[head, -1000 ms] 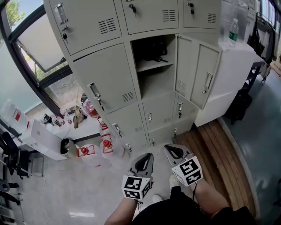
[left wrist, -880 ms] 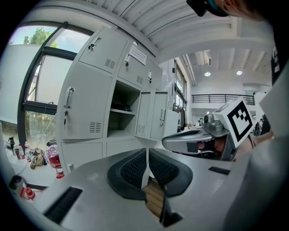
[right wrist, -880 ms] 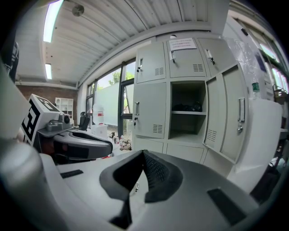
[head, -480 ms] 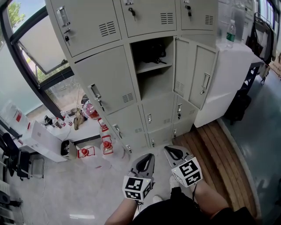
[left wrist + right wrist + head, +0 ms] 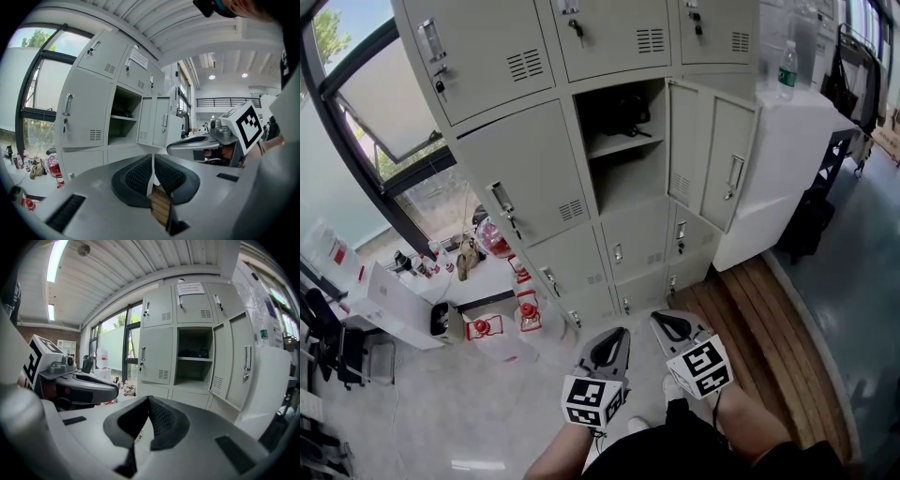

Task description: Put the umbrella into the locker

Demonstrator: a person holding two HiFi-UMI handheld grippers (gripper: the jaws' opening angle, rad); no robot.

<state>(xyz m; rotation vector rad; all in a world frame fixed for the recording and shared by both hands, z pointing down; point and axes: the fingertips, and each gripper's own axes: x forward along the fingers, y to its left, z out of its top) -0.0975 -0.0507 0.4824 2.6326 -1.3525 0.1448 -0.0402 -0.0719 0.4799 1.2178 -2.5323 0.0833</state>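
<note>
A dark, bundled thing [image 5: 625,112] lies on the upper shelf of the open locker [image 5: 628,150]; I cannot tell whether it is the umbrella. The locker's door [image 5: 712,155] stands swung out to the right. Both grippers hang low in front of the person's legs, well short of the lockers. My left gripper [image 5: 613,332] is shut with nothing in it, its pads together [image 5: 152,164]. Beside it my right gripper [image 5: 662,318] is shut and empty too [image 5: 148,405]. The open locker [image 5: 123,125] [image 5: 191,363] and the dark thing [image 5: 192,353] show in both gripper views.
Red lanterns and bottles [image 5: 525,305] clutter the floor at the lockers' left foot, next to a white box [image 5: 394,305]. A white cabinet [image 5: 787,141] with a bottle [image 5: 787,67] stands right of the door. A wooden platform [image 5: 769,328] runs along the right.
The head view has drifted a little, so the lockers sit slightly further left. Both grippers stay where they were, shut.
</note>
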